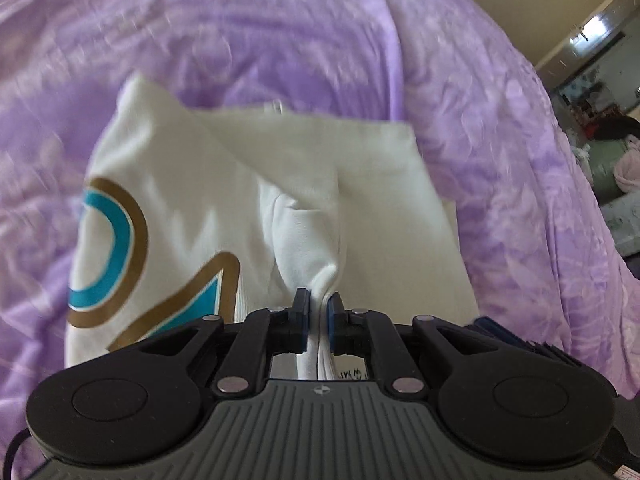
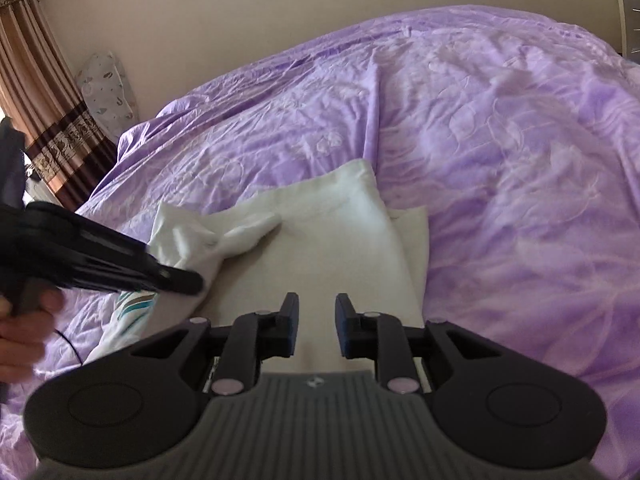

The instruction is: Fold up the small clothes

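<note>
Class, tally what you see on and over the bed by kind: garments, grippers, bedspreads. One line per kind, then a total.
White garment: 1
Grippers: 2, left gripper and right gripper
Purple bedspread: 1
Total: 4

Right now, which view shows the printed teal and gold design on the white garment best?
The left wrist view: the teal and gold print lies broad across the white garment, though cut off and blurred. The right wrist view shows only a striped sliver below the left gripper.
</note>
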A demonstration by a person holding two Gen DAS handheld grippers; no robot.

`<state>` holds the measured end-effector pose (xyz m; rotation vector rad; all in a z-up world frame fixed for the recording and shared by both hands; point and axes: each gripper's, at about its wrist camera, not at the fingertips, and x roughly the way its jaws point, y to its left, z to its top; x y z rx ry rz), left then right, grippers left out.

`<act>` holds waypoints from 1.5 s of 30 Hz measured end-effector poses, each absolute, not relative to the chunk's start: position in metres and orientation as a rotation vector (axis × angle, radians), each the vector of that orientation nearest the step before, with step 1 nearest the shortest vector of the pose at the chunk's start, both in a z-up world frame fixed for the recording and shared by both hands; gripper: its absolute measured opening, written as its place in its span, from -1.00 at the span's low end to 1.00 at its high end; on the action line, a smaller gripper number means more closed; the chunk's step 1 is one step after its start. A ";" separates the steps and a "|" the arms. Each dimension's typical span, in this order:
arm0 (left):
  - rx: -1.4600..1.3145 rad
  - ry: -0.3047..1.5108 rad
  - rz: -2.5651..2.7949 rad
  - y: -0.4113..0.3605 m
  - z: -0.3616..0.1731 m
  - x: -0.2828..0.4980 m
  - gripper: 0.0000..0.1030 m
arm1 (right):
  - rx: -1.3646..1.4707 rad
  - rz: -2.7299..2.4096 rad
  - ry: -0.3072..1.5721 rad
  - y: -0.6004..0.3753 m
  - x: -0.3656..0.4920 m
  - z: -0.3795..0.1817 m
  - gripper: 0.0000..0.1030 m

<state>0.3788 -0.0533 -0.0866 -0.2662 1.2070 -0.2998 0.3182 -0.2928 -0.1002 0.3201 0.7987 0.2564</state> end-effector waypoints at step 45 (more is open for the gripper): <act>-0.410 0.962 -0.289 0.084 -0.071 0.364 -0.29 | 0.227 0.431 0.877 -0.256 0.433 -0.022 -0.95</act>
